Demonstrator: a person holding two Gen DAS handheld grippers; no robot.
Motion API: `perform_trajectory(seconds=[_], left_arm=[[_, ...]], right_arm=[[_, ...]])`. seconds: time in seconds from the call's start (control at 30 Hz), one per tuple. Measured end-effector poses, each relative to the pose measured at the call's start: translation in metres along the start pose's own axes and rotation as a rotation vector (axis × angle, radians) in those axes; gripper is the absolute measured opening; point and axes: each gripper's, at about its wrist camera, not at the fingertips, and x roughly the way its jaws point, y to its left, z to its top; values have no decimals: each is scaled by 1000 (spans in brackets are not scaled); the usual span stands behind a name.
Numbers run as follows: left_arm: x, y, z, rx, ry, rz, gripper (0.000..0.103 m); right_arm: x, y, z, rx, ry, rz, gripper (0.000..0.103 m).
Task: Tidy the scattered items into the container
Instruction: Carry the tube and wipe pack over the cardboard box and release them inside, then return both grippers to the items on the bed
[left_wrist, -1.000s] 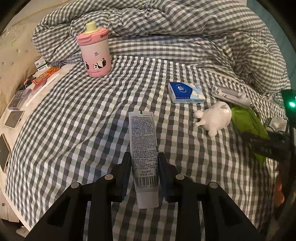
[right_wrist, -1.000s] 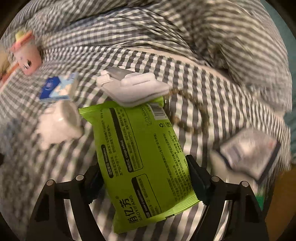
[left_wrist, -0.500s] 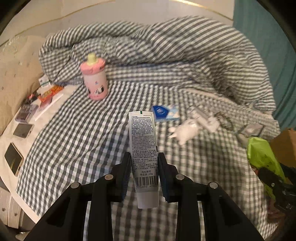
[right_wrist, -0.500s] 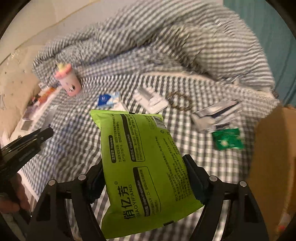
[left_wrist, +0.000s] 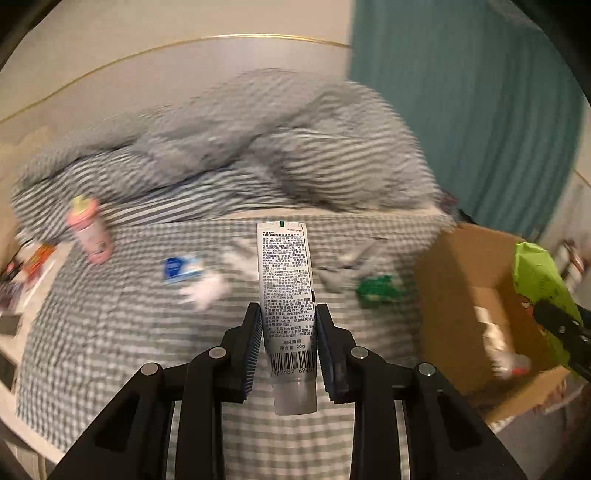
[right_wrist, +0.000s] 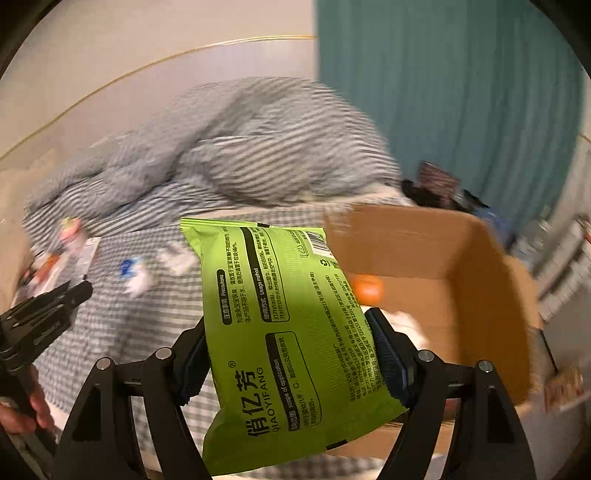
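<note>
My left gripper (left_wrist: 288, 325) is shut on a white tube (left_wrist: 286, 280) and holds it above the checked bed. My right gripper (right_wrist: 288, 350) is shut on a green wipes pack (right_wrist: 280, 317), held up just left of the open cardboard box (right_wrist: 476, 306). The box also shows at the right of the left wrist view (left_wrist: 443, 295), with the green pack (left_wrist: 535, 277) over it. An orange ball (right_wrist: 367, 290) lies inside the box. Left on the bed are a pink bottle (left_wrist: 88, 229), a blue tissue pack (left_wrist: 181, 267), a white toy (left_wrist: 207, 290) and a green packet (left_wrist: 376, 290).
A bunched checked duvet (left_wrist: 258, 155) lies at the back of the bed. A teal curtain (left_wrist: 461, 110) hangs behind the box. Small items (left_wrist: 26, 266) sit on a surface at the left edge. The left gripper (right_wrist: 40, 317) shows at the left of the right wrist view.
Both grippers have lifted off the bed and swung right with their items. The cardboard box has come into view and the green pack is now beside its opening.
</note>
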Motion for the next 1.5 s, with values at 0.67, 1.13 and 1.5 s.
perform_trajectory(seconds=[0.67, 1.13, 1.5], left_arm=[[53, -234, -4, 301, 111, -287, 32], [46, -181, 6, 211, 85, -164, 80], [9, -61, -15, 102, 60, 3, 103]], right_arm=[[29, -144, -30, 149, 80, -159, 77], [1, -122, -18, 137, -25, -163, 77], [-14, -34, -30, 82, -16, -36, 98]])
